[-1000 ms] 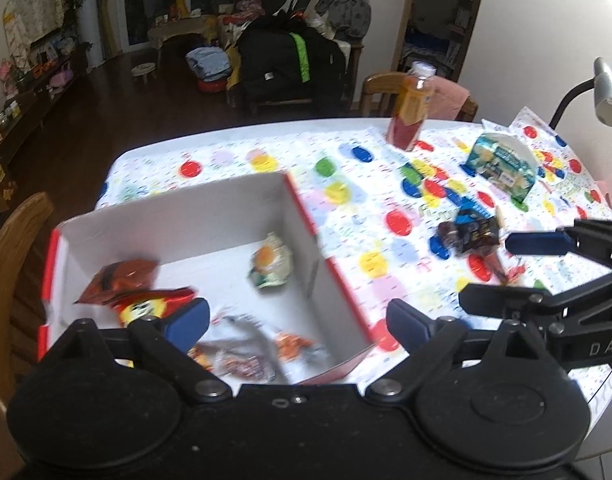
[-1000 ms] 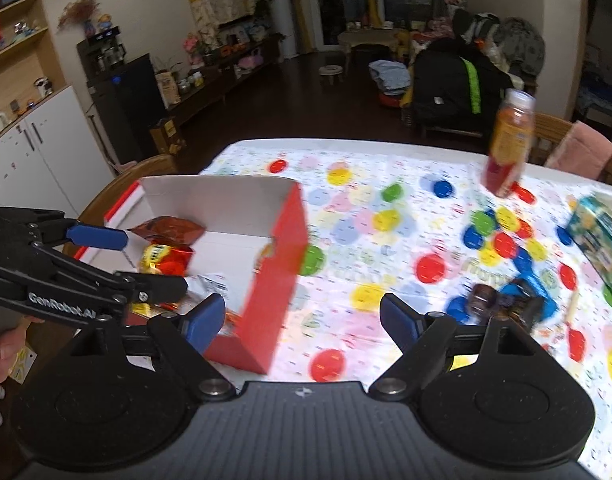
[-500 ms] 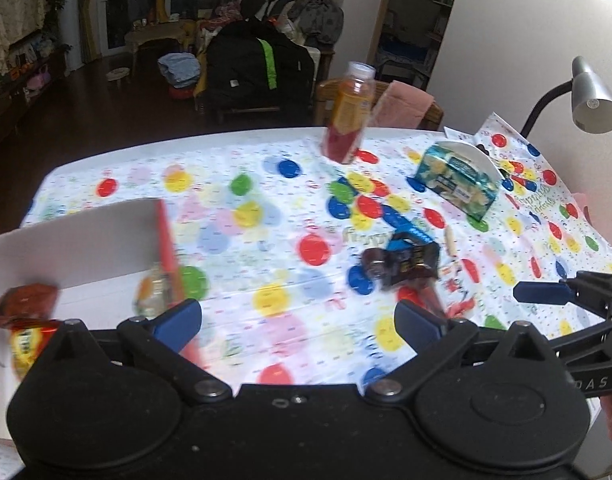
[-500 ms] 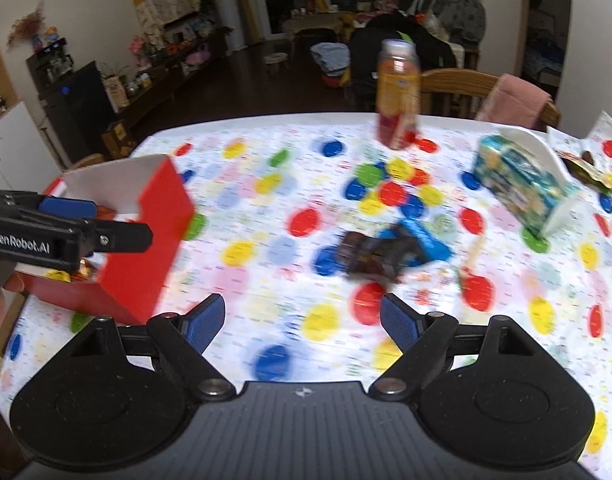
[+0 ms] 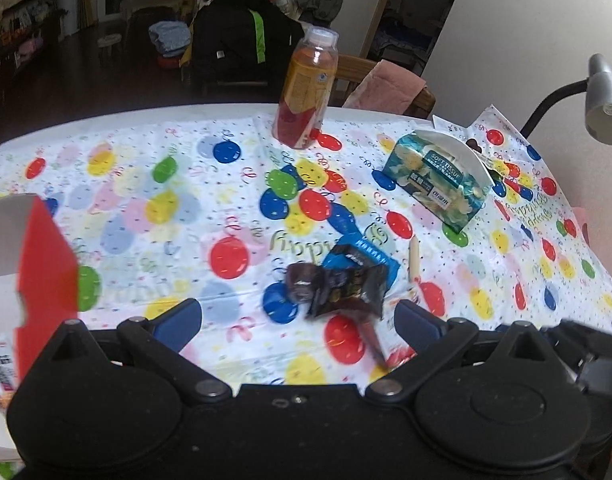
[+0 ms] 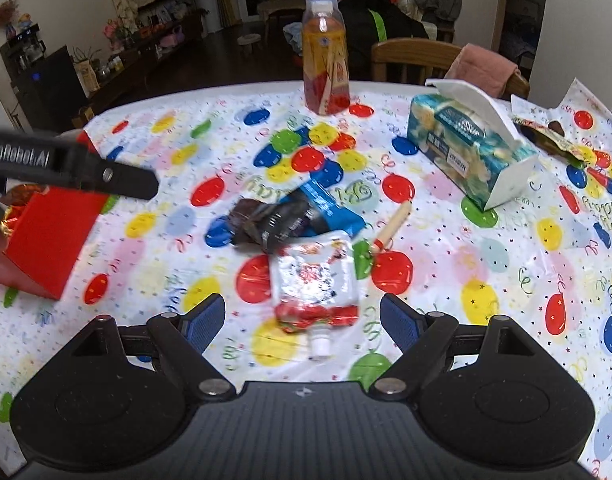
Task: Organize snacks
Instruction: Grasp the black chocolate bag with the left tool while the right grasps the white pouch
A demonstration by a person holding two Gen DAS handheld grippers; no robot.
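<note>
Foil-silver pouch point(image 6: 314, 280) w/ red band and white cap lies flat on the worktop point(image 6: 486, 264), just ahead of my right gripper point(image 6: 302, 318), cap end toward me. R jaws spread wide, nothing held; pouch sits roughly between the finger lines but not yet inside them. Left gripper point(image 5: 298, 318) likewise wide apart and empty, aimed at the same cluster.

Step in hand, as I read it: reach phase for the next loose snack. Next move needs R to drop lower and go fwd so the pads straddle the pouch body, then close; foil looks slick and floppy, so grip mid-body, not the cap.

Just beyond the pouch: dark wrappers point(image 6: 274, 222) overlapping a blue packet point(image 6: 334, 210), touching the pouch's far edge. Sausage stick point(image 6: 392, 222) beside them to the right.

Containers: red box point(image 6: 46, 232) at left, apart from the pile; only a bit of gold/red wrapper shows at its rim, rest of contents hidden from here. Tissue pack point(image 6: 462, 148) further right, sheet sticking up. Drink bottle point(image 6: 326, 60) upright at far edge.
</note>
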